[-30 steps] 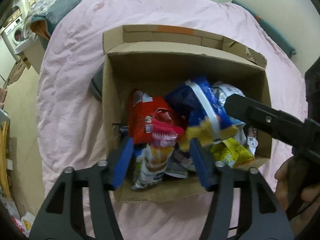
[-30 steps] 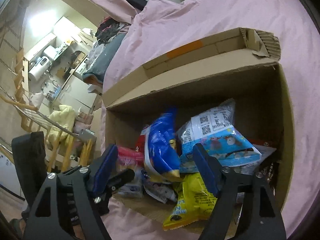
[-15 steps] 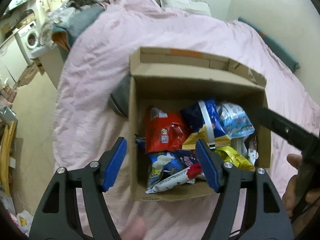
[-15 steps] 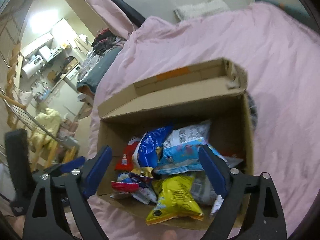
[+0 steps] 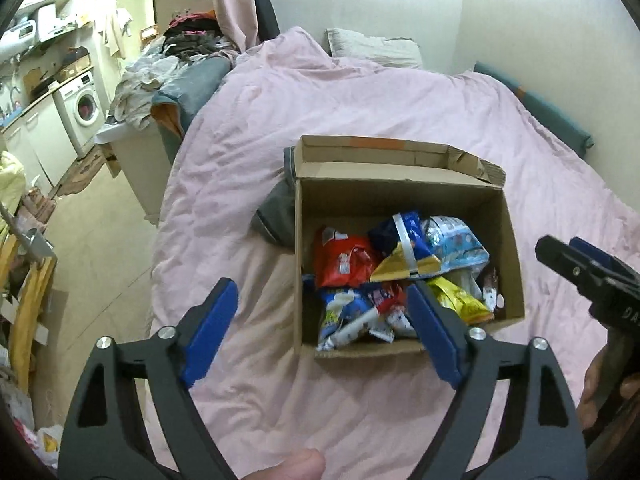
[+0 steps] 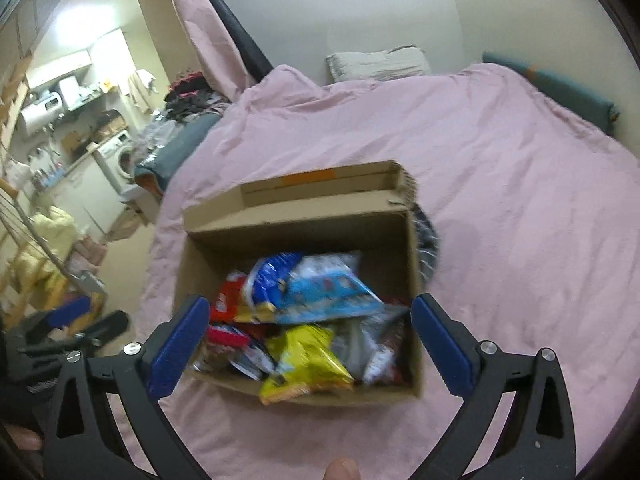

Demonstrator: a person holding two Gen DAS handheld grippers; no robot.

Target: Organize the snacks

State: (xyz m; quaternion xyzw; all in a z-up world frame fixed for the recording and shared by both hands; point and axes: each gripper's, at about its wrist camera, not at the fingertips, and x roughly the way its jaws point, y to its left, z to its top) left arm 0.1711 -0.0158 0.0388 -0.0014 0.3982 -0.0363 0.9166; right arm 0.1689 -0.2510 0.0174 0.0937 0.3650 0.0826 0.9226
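Observation:
An open cardboard box [image 5: 400, 188] stands on the pink bedcover, filled with several snack packs: a red bag [image 5: 340, 260], a blue bag [image 5: 400, 232], a light-blue bag [image 5: 456, 244] and a yellow bag [image 5: 456, 300]. My left gripper [image 5: 320, 292] hangs above the box's near left corner, its jaws opening, holding nothing. My right gripper [image 6: 310, 304] hovers over the near edge of the box [image 6: 296, 216], its jaws also opening wide and empty; the yellow bag [image 6: 308, 356] lies below it. Each gripper shows at the edge of the other's view.
The pink bedcover [image 5: 360, 112] spreads around the box, with a pillow [image 5: 372, 46] at the head by the wall. A dark grey garment [image 5: 276, 216] lies against the box's left side. Left of the bed are a clothes pile [image 5: 160, 72], a washing machine [image 5: 84, 110] and bare floor.
Both grippers have drawn back and up from the box, which now looks smaller. Their jaws have widened. The snack packs stay in the box.

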